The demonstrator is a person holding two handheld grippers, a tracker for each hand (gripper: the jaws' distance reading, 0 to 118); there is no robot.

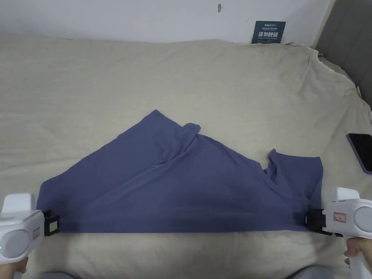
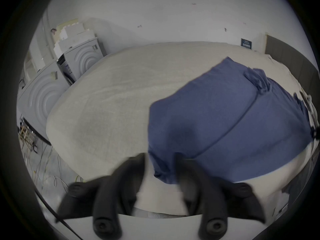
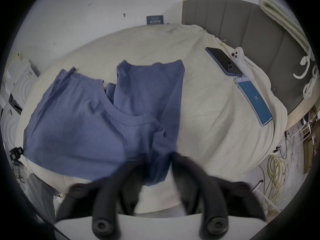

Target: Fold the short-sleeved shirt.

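The blue short-sleeved shirt is spread on the bed, its near edge stretched straight between the grippers. The left hand-held gripper is seen at the shirt's left corner, the right hand-held gripper at its right corner; in both gripper views the jaws stand apart around cloth.
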